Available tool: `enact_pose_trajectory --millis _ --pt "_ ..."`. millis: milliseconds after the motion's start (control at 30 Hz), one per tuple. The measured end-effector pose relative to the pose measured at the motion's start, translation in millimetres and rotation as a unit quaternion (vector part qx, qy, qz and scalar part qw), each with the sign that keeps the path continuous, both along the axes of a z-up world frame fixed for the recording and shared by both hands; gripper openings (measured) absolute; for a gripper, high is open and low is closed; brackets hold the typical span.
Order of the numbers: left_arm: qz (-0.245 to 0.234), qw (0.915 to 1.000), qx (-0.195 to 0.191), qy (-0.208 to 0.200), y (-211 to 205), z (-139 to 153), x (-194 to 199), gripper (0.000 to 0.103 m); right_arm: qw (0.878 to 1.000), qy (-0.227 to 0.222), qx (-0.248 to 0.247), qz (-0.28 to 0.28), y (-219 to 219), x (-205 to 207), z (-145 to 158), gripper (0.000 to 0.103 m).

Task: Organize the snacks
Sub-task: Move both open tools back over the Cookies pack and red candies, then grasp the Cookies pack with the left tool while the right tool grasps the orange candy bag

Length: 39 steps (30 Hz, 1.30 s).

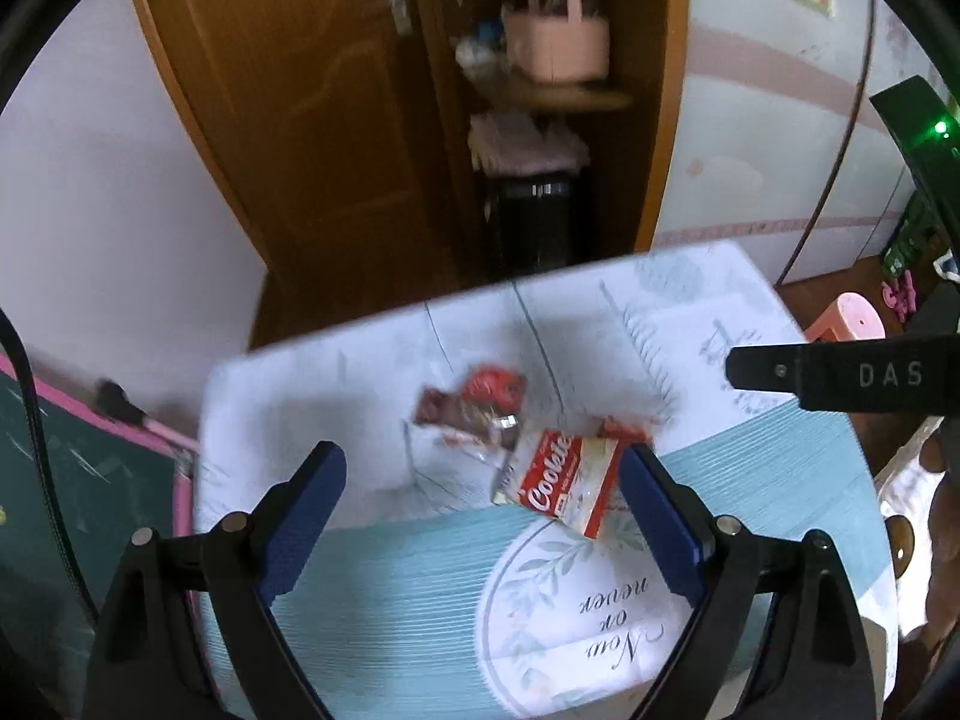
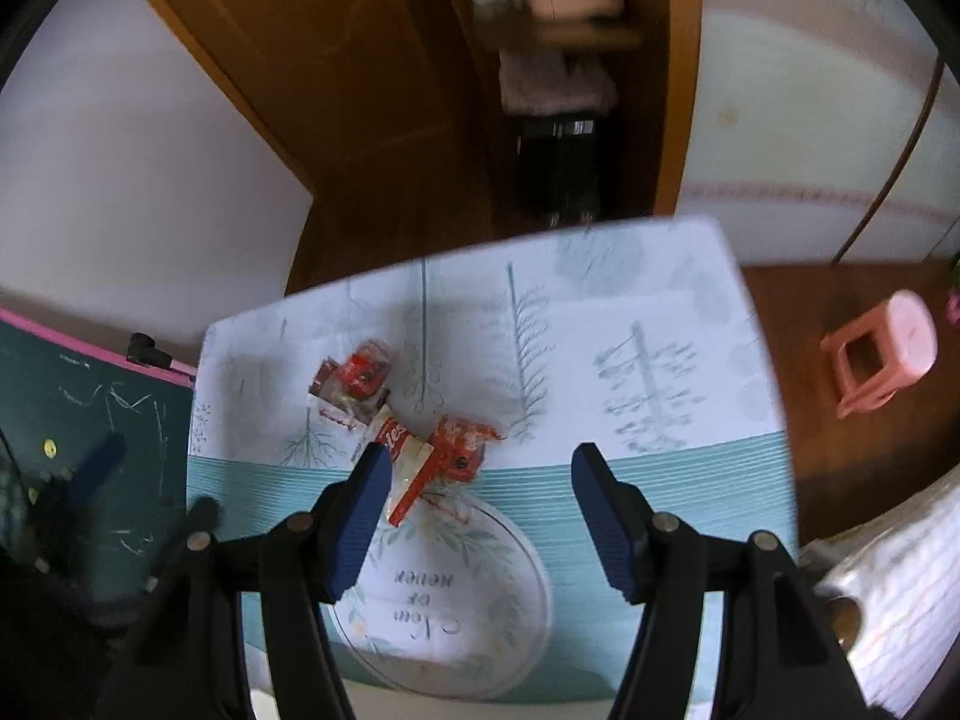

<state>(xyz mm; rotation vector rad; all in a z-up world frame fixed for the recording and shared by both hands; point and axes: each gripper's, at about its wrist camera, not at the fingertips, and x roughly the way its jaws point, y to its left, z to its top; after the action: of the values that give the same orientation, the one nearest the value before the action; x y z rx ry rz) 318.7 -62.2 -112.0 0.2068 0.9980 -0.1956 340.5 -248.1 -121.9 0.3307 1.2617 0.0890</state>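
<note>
A red-and-white Cookies packet [image 1: 561, 480] lies on the table with the printed cloth [image 1: 372, 564]. Behind it lies a small pile of red and brown snack wrappers [image 1: 474, 405], and a red wrapper [image 1: 624, 432] peeks out at its right. My left gripper [image 1: 483, 465] is open and empty, above the table, just in front of the packet. In the right wrist view the Cookies packet [image 2: 408, 468], a red wrapper [image 2: 459, 447] and the wrapper pile [image 2: 354, 387] lie left of centre. My right gripper [image 2: 474, 474] is open and empty above them.
A green chalkboard with a pink frame [image 1: 90, 480] stands left of the table. A pink stool [image 2: 882, 351] is on the floor at the right. A wooden door and a shelf with a pink basket [image 1: 558, 42] are behind the table. The right gripper's body [image 1: 840, 375] reaches in at right.
</note>
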Motion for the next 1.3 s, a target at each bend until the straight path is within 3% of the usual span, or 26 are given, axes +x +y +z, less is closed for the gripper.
enact_pose_trajectory --millis 167,400,600,733,867,1033,1300 --pt "0.028 0.9977 -0.021 0.057 1.4 -63.2 13.7 0.092 0.998 0.052 0.033 -0.005 13.5 17.5 -58.1 0.060" --pt "0.028 0.9967 -0.002 0.076 -0.3 -95.9 10.0 0.092 0.996 0.081 0.047 -0.007 34.1 31.6 -98.4 0.057" --pt "0.035 0.9953 -0.015 0.089 4.7 -102.2 10.2 0.092 0.995 0.091 0.046 -0.017 44.1 38.8 -110.9 0.056" --pt "0.040 0.9946 -0.019 0.094 4.3 -104.0 10.9 0.092 0.993 0.098 0.058 -0.028 43.2 42.2 -117.4 0.047" --pt "0.049 0.9930 -0.030 0.103 2.3 -104.0 14.4 0.092 0.995 0.094 0.039 -0.015 43.9 38.2 -113.7 0.046" --pt "0.080 0.9877 -0.034 0.130 -3.9 -110.1 25.7 0.092 0.996 0.090 0.001 -0.019 29.4 27.7 -107.9 0.046" --pt "0.120 0.9772 -0.026 0.173 -20.2 -132.0 39.8 0.091 0.995 0.087 0.005 -0.038 -5.9 12.5 -110.8 0.046"
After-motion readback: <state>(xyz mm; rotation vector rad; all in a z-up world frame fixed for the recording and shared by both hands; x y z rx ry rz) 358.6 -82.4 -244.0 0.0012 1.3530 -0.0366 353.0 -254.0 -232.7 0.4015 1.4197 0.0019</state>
